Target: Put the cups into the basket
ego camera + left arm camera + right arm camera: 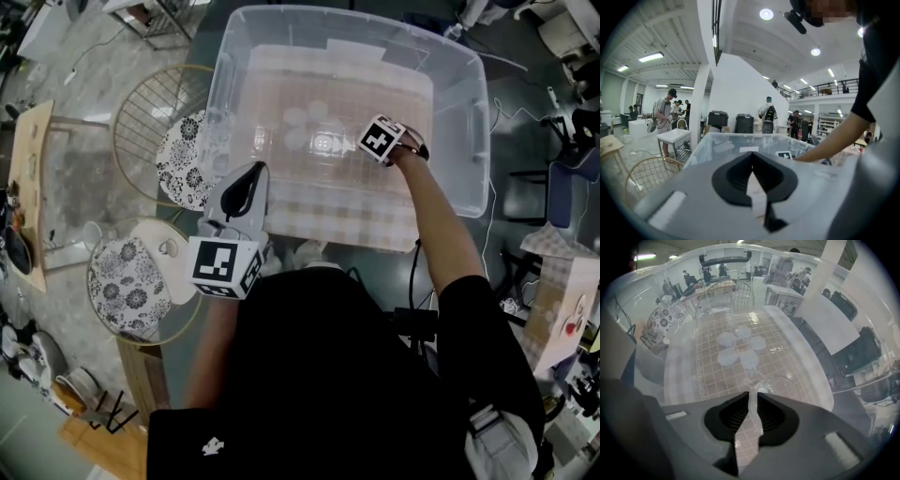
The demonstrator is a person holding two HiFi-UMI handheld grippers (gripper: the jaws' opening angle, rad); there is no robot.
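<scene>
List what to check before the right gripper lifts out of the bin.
1. Is the glass cup set down on the bin floor? It looks so: ok.
2. Is the right gripper off that cup? The jaws are narrowly apart at its rim and it looks released: ok.
3. Are the clustered cups out of the lift path? They sit ahead of the jaws: ok.
4. Is the arm clear of the clear plastic bin walls? ok.
5. Is the left gripper free? It is outside the bin with jaws together and nothing between them: ok.
6. Are more cups waiting outside? Cannot tell.
</scene>
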